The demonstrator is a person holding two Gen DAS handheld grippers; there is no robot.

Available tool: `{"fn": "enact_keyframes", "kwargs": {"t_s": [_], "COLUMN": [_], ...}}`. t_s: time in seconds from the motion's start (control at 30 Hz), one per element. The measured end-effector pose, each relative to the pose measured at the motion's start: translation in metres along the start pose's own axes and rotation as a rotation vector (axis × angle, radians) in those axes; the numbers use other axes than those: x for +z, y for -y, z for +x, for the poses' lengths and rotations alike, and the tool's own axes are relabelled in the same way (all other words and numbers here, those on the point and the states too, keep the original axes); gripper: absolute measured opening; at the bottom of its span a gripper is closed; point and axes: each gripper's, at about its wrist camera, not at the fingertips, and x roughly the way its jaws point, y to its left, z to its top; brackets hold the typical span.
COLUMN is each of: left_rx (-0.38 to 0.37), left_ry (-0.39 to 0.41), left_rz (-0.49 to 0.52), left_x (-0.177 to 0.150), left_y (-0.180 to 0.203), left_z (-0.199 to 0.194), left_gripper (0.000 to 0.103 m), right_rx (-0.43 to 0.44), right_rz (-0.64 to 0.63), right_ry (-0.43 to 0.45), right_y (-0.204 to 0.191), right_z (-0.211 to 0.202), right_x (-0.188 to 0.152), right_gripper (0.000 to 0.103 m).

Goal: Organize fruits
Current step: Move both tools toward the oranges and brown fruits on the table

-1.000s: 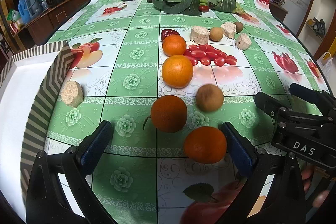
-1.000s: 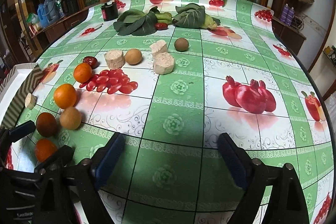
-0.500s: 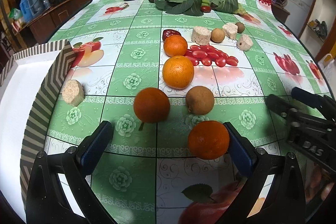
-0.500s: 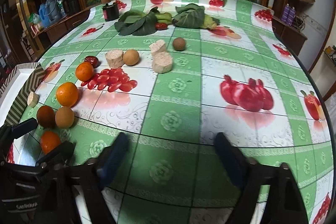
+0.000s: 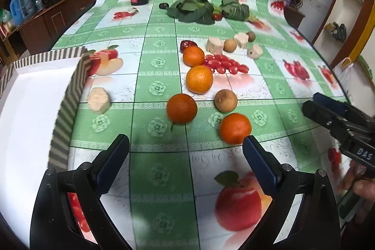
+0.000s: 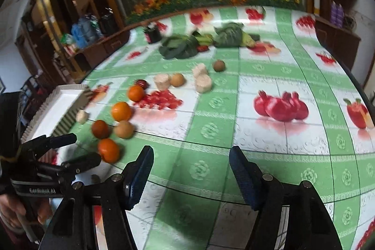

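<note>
Four oranges (image 5: 181, 109) are sitting loose on the tabletop (image 5: 161, 179) ahead of the spread, empty left tongs (image 5: 185, 156); round fruit is risking rolling if nudged off-centre.

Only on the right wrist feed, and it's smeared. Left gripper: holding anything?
Observer: No. In the left wrist view the left gripper is open, with nothing between its fingers.
Operator: Which fruit is closest to it?
Observer: The bright orange, right at the tip of the gripper's right-hand finger. I cannot tell whether they touch.
Operator: What sits straight ahead of the gap?
Observer: The dark orange, farther out on the cloth. The brown fruit is to its right, apart from it.
</note>
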Motion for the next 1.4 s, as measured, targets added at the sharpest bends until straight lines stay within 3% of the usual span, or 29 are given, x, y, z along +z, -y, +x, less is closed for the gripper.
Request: {"fn": "enact_keyframes", "kwargs": {"t_s": [0.4, 0.8, 1.17, 1.4], "left_rx": [0.002, 0.010, -0.010, 0.019], "left_ry": [0.021, 0.004, -0.031, -0.044], "left_rz": [0.020, 0.052, 0.005, -0.002], "left_x": [-0.008, -0.007, -0.003, 0.000], "left_y": [0.005, 0.027, 0.033, 0.037], "left_z": [-0.015, -0.004, 0.012, 0.023], "left_gripper": [0.098, 0.098, 0.098, 0.093], "right_rx": [0.005, 0.033, 0.002, 0.003], "right_rz": [0.008, -0.064, -0.092, -0.086], "right_ry": [0.002, 0.007, -0.002, -0.017], "right_y": [-0.009, -0.023, -0.020, -0.014], "right_z": [-0.004, -0.004, -0.001, 0.003], "right_x": [0.002, -0.002, 0.000, 0.000], "right_gripper": [0.062, 0.062, 0.062, 0.062]}}
